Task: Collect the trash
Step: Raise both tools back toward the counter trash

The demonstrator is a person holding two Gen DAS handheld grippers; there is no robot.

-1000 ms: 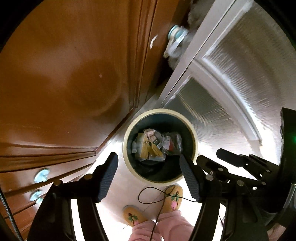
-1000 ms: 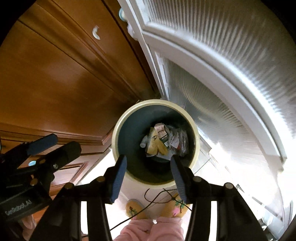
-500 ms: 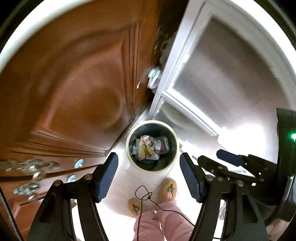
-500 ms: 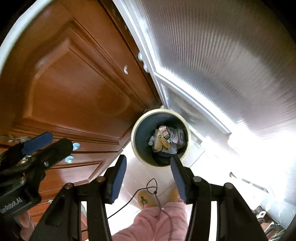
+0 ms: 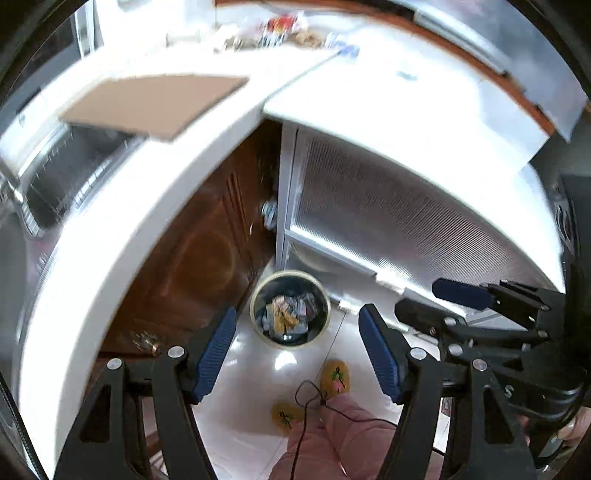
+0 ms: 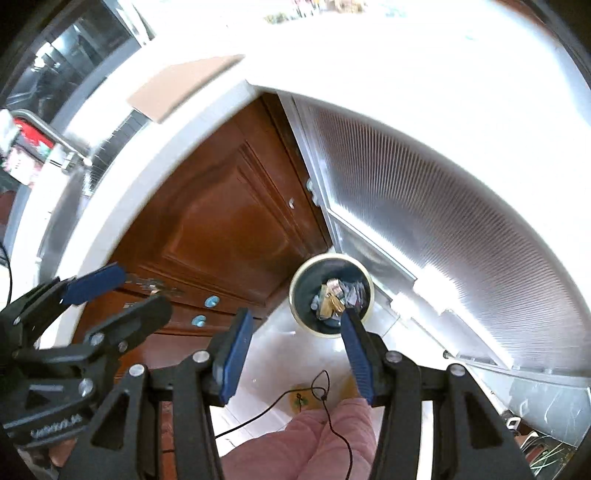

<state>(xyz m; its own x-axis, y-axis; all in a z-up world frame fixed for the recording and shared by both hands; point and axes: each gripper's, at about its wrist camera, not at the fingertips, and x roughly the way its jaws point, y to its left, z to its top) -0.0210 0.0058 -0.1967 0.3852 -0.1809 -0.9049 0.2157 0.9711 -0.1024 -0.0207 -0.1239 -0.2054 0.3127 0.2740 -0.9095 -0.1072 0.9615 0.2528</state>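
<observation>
Far below on the floor stands a round bin with a cream rim (image 5: 255,314) (image 6: 295,295), with crumpled wrappers and packets (image 5: 288,315) (image 6: 334,295) inside it. My left gripper (image 5: 297,350) (image 6: 142,288) hangs high above the bin, open, with nothing between its blue pads (image 5: 218,350). My right gripper (image 6: 295,349) (image 5: 417,297) is beside it at about the same height, also open and empty. Both point steeply down. At the top of the left wrist view, blurred small items (image 5: 280,29) lie on the counter.
A white countertop (image 5: 110,240) (image 6: 122,192) curves over brown wooden cabinets (image 5: 207,258) and carries a flat cardboard piece (image 5: 155,103). A ribbed frosted panel (image 5: 388,229) stands right of the bin. Below are a person's pink trouser legs (image 5: 332,435), yellow slippers (image 5: 334,374) and a thin black cable (image 6: 325,387).
Both grippers have risen well above the bin, which now looks much smaller. The countertop and its cardboard have come into view. Both grippers' jaws stand as wide as before.
</observation>
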